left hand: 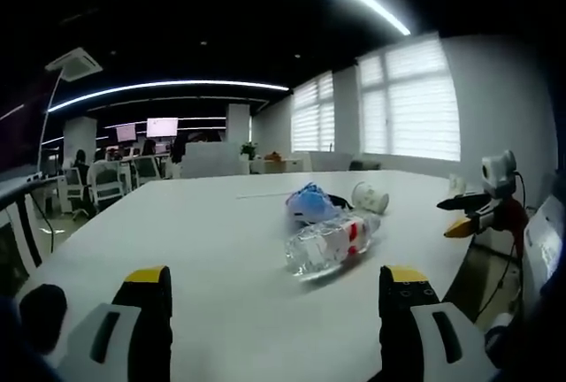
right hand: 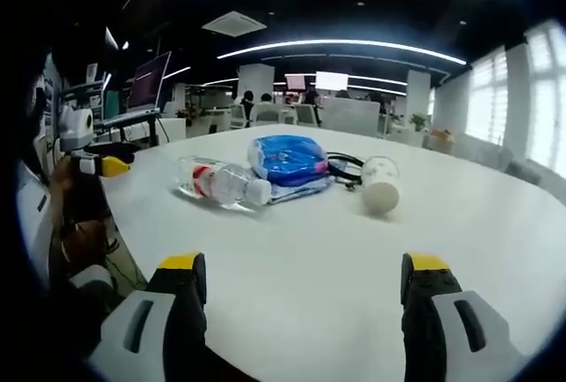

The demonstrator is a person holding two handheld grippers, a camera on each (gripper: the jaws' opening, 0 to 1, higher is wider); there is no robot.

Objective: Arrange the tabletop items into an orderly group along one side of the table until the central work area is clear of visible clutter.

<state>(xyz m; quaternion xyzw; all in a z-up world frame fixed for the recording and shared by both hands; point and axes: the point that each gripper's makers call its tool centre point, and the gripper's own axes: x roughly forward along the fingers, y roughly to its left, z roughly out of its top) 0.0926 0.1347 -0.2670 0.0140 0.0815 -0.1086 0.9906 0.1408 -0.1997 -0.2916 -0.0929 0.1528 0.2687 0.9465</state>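
Left tongs (left hand: 276, 289): jaws spread wide, nothing between them, held low over the near edge of the white table (left hand: 203, 240). Prob. parked there as a ready stance, lined up w/ the clutter ahead. Right tongs (right hand: 305, 276): same, released and empty, yellow-tipped jaws well apart, hovering over bare tabletop on the opposite side. In the left gripper view the right tongs show at the far right edge, off the table's side, tips pointing in toward the pile; whether they're gaping can't be read from that angle, but their own view settles it.

Outward from there: a clear plastic bottle (left hand: 332, 245) w/ a red label lies on its side, nearest item to the left tongs. It's round and on its side, so likely to roll if nudged; a grip across the body seems safer than a push. Just behind it, touching or nearly, a blue bag (right hand: 287, 161) lies w/ a dark cord (right hand: 345, 165) looped by it. A white paper cup (right hand: 380, 186) lies tipped over, mouth toward the right tongs, a bit apart from the bag.

All four sit mid-table in a loose cluster, so the task looks not yet started. Office desks, chairs and monitors fill the background, blinds on the windows.
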